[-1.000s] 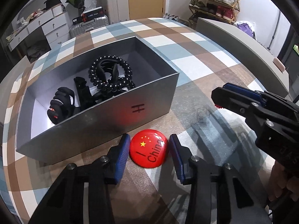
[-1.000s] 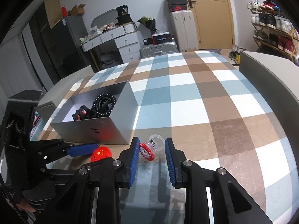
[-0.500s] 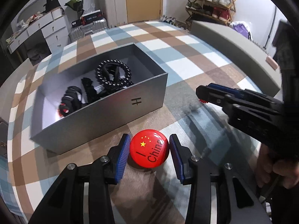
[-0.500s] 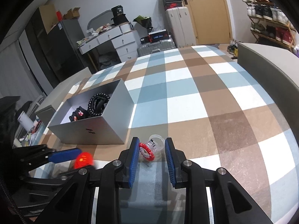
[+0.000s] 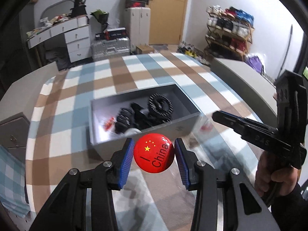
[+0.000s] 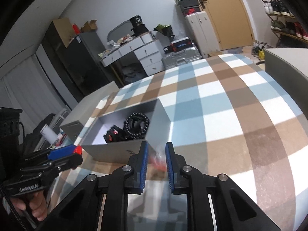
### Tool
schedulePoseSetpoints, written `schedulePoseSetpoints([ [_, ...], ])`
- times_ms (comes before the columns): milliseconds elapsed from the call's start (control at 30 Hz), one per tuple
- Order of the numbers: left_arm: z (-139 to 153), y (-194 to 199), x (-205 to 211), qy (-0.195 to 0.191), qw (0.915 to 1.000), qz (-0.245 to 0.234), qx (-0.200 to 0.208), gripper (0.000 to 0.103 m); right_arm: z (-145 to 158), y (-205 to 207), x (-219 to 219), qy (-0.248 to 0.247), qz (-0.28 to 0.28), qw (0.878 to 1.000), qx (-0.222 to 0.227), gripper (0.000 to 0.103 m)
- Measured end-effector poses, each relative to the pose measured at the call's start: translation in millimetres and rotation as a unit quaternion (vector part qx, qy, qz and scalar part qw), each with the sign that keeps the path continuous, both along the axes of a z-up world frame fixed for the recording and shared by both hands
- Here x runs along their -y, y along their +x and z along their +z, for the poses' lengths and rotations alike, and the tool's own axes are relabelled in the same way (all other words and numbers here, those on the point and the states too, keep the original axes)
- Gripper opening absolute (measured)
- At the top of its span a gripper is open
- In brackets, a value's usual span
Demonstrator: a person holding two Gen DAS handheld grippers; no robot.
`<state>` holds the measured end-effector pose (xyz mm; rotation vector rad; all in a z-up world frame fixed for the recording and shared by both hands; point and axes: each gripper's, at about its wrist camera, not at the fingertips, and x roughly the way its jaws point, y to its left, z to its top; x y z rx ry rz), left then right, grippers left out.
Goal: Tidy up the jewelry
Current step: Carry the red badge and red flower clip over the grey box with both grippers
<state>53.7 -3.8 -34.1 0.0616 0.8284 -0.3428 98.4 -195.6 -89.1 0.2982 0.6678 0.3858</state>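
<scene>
My left gripper is shut on a round red badge with a flag and "I China" on it, held in the air in front of the grey box. The box holds black bead bracelets and black hair clips. My right gripper is shut on a small red and clear piece of jewelry, blurred, lifted just off the table near the box. The right gripper also shows in the left wrist view.
The table has a blue, brown and white checked cloth. Grey seat backs ring the table. Drawers, suitcases and a shoe rack stand behind, beyond the table.
My left gripper has lifted the red badge off the table and tilted up toward the box. My right gripper has lifted the red and clear piece and moved closer to the box.
</scene>
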Motion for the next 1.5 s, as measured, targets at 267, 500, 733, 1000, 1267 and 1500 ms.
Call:
schedulePoseSetpoints([
  [267,0,13,-15,-0.033,0.9994,0.003,0.004,0.037,2,0,4,-0.035,0.007,0.999,-0.001,0.019],
  [500,-2,13,-28,-0.052,0.9986,0.009,0.005,0.037,-29,10,-25,-0.066,0.076,0.992,-0.076,0.025],
  [733,-2,12,-43,-0.060,0.9980,0.021,0.003,0.037,-42,17,-65,-0.114,0.097,0.985,-0.084,0.029],
  [1000,-3,19,-50,-0.066,0.9975,0.024,0.003,0.037,-37,10,-70,-0.151,0.094,0.982,-0.063,0.018],
  [1267,3,31,-47,-0.069,0.9974,0.016,0.016,0.037,13,-15,-50,-0.074,0.090,0.993,0.021,0.018],
  [1500,2,58,-41,-0.055,0.9981,0.013,0.023,0.037,46,19,-65,-0.068,0.101,0.991,0.056,0.018],
])
